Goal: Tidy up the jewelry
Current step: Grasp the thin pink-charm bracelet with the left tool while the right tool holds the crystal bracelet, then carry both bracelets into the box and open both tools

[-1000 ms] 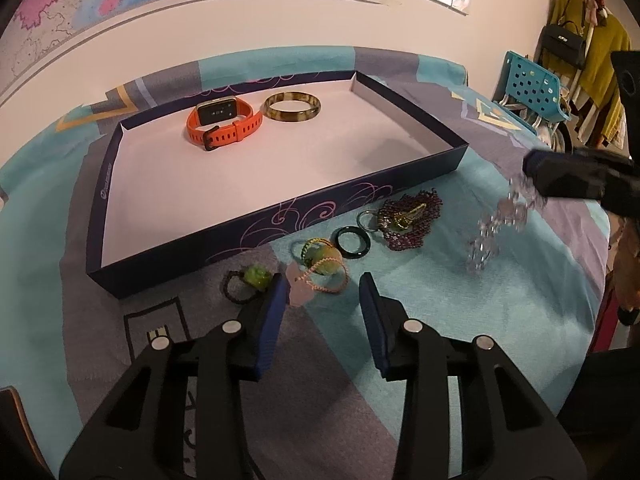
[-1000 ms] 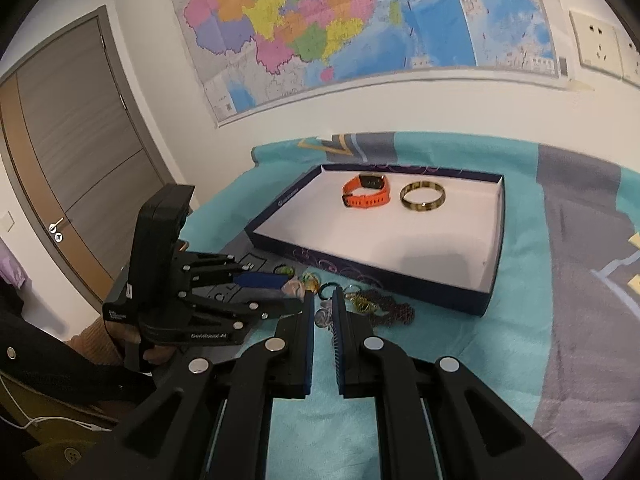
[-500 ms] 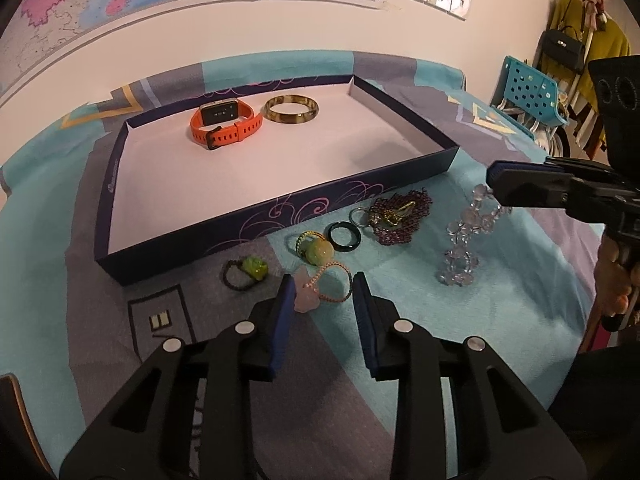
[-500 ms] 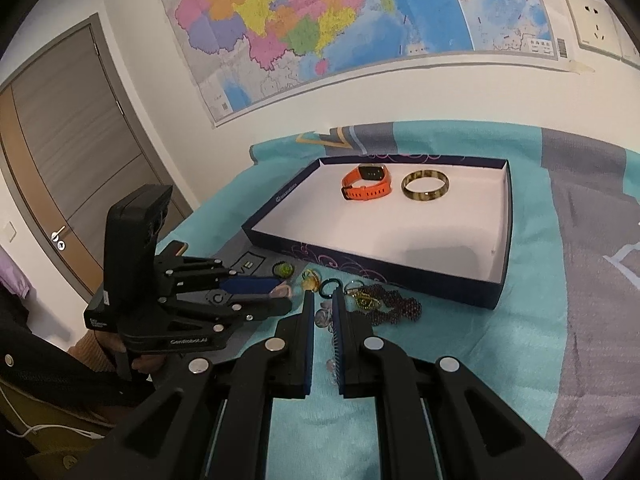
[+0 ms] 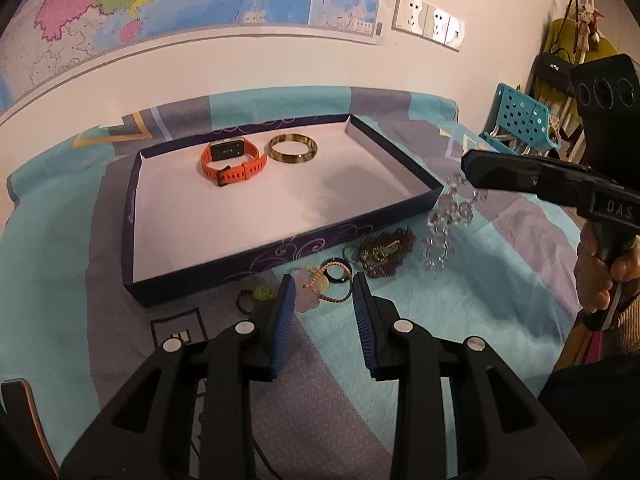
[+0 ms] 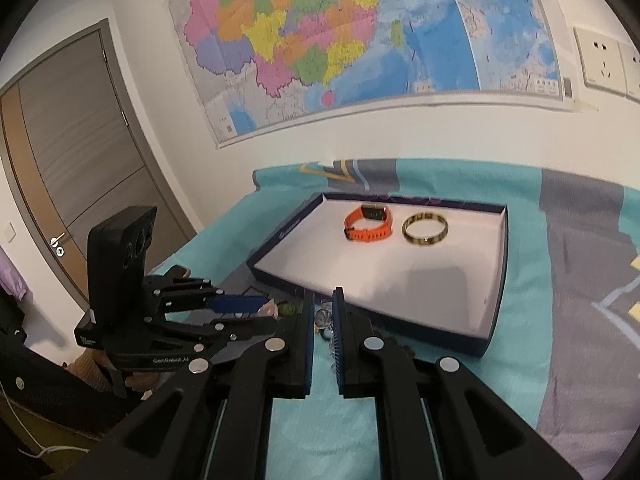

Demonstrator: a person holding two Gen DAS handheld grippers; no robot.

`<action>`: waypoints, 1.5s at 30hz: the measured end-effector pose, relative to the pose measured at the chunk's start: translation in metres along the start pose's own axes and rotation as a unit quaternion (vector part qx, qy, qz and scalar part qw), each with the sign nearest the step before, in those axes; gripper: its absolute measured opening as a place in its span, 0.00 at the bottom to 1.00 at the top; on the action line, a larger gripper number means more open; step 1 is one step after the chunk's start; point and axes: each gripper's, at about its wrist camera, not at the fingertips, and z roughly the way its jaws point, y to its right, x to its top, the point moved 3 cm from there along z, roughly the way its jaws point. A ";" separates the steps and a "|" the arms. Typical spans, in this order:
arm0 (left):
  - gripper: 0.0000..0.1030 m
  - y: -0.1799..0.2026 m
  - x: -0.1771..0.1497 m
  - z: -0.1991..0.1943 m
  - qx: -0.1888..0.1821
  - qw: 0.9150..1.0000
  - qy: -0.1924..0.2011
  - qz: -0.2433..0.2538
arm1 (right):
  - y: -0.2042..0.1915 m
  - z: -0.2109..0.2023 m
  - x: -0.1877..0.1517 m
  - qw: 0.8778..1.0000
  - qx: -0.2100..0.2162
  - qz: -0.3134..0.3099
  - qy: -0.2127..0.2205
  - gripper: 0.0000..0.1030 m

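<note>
Since a second ago: crystal bracelet [image 5: 448, 216] lifted off the cloth [image 5: 500, 280] and now hanging at the tray's [image 5: 208, 268] near right corner; left gripper [image 5: 323, 298] narrowed and raised, with a pink-beaded cord bracelet [image 5: 326, 284] between its pads.

Left to right, left wrist view:
- Small dark band with a green bead [image 5: 256, 294], on the cloth just in front of the tray wall.
- Left gripper: jaws partly open, blue ribbed pads either side of the cord bracelet and its pale pink bead; whether the pads press on it cannot be told.
- Tray: shallow, dark blue wall with purple scrolls, white floor. Inside, at the far side, orange watch [image 5: 232, 162] with a dark face, strap buckled in a loop; beside it to the right, apart, a mottled brown-gold bangle [image 5: 292, 154].
- Dark ring [image 5: 338, 274] and a small key ring, near the tray front.
- Maroon beaded chain [image 5: 386, 250], heaped, with a gold piece on top.
- Crystal bracelet: clear round beads, dangling in a string from the right gripper [image 5: 466, 168], lower beads above the cloth.
- Right gripper: jaws nearly together, clamped on the top of the crystal string; a hand [image 5: 600, 268] holds its grip.
</note>
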 end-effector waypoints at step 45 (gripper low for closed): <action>0.29 -0.060 0.062 0.055 0.031 0.999 -0.011 -0.029 | 0.052 0.078 0.069 0.999 -0.031 0.023 -0.010 0.07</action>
